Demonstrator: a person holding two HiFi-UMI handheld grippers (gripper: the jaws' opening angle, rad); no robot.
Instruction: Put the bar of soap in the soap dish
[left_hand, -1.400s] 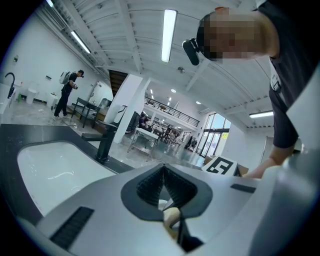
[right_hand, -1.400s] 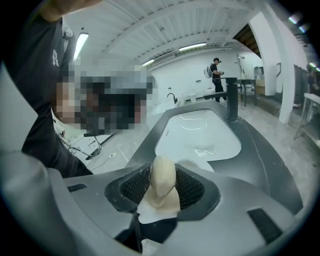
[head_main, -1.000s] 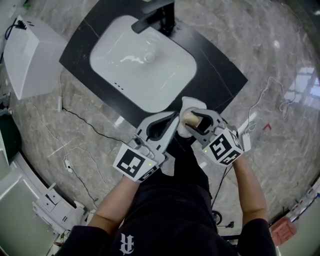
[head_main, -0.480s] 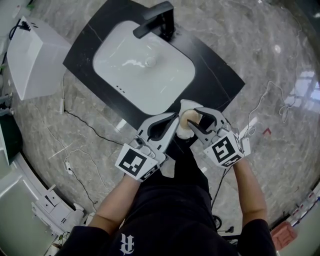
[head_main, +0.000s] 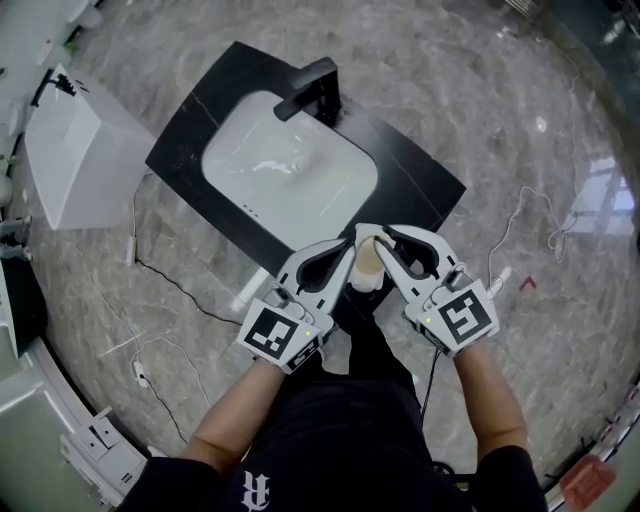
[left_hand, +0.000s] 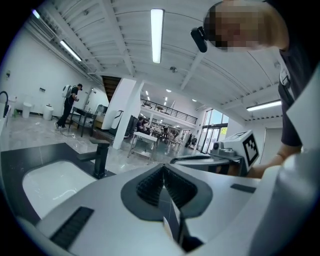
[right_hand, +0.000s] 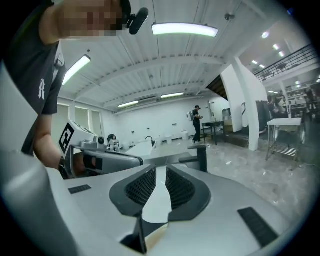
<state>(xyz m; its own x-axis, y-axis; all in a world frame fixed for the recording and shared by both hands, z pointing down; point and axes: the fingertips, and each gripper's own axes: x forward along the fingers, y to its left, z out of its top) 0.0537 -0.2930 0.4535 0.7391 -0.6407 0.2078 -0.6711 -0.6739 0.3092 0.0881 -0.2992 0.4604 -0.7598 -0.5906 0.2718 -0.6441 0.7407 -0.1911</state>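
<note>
From up top I see the bar of soap, tan, lying in the white soap dish. The dish sits at the near corner of the black counter, in front of the white sink and the black tap. The soap is right between my two tools. My left gripper is just beside it on one side. My right gripper is just beside it on the other side, with its tip over the far rim of the dish. Neither one has the soap in its grip. In the left gripper view the two pads are pressed together at the tip and hold nothing. In the right gripper view the jaws are closing, with only a thin gap between the black pads. I see white in that gap, but I cannot tell what it is or if the pads touch it. Both tools point toward the sink. The floor is grey stone, and a white box stands on it to the left of the counter.
</note>
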